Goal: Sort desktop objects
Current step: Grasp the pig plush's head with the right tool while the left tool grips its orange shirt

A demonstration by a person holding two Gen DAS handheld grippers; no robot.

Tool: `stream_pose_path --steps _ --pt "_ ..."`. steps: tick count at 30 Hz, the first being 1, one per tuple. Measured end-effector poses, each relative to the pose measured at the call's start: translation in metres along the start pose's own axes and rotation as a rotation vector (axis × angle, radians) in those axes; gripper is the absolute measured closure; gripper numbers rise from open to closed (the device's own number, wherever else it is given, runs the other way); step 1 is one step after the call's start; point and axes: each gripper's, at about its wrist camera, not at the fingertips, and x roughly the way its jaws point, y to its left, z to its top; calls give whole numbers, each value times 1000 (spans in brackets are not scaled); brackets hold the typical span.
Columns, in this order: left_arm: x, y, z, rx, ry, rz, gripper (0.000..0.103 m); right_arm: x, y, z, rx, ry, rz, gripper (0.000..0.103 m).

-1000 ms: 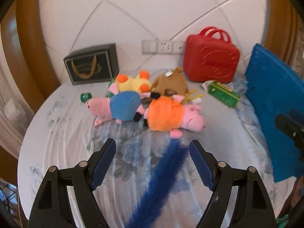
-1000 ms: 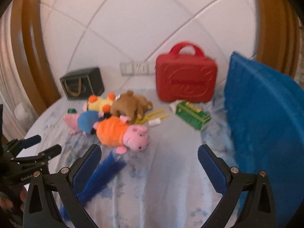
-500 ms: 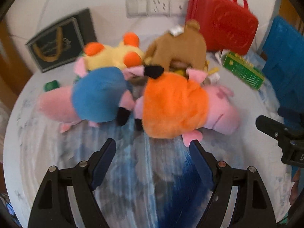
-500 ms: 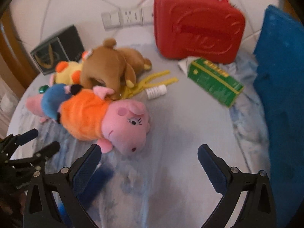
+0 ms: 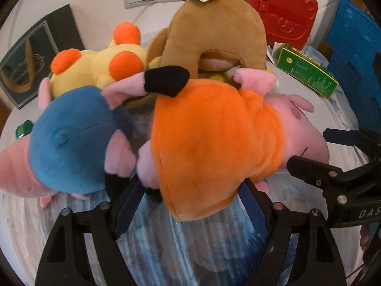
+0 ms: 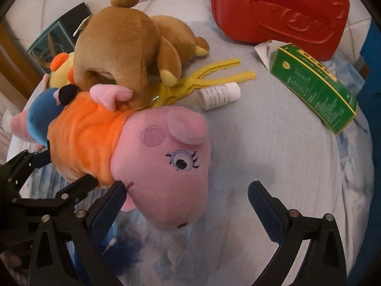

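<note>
A pink pig plush in an orange dress (image 5: 214, 147) lies on the round table, its head (image 6: 166, 166) toward my right gripper. My left gripper (image 5: 190, 205) is open, its fingers either side of the dress hem. My right gripper (image 6: 185, 202) is open with the pig's snout between its fingers. A pig plush in blue (image 5: 71, 143), a yellow plush (image 5: 102, 66) and a brown bear plush (image 5: 214, 31) lie piled behind it. The right gripper shows in the left wrist view (image 5: 333, 166); the left one shows in the right wrist view (image 6: 35, 178).
A red case (image 6: 281, 7) stands at the back. A green box (image 6: 314, 83), a white pill bottle (image 6: 219, 95) and yellow strips (image 6: 214, 71) lie on the cloth. A dark gift bag (image 5: 31, 57) stands back left, a blue crate (image 5: 357, 59) at right, a blue fluffy stick (image 6: 123, 250) near me.
Both grippers have moved forward and down toward the orange-dressed pig. It now sits between the fingers of each. Both stay open.
</note>
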Motion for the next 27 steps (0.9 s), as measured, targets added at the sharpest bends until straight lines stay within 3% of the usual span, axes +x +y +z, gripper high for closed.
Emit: stream_pose_path --steps 5,16,18,21,27 --pt "12 -1 7 19 9 -35 23 8 -7 3 -14 8 31 0" --pt "16 1 13 7 -3 -30 23 7 -13 7 -89 -66 62 0" --pt "19 -1 15 13 -10 -25 25 6 -11 8 -113 -81 80 4" --pt "20 -4 17 28 -27 -7 32 12 -5 12 -138 -55 157 23" --pt "12 -9 13 43 -46 13 37 7 -2 6 -145 -62 150 28"
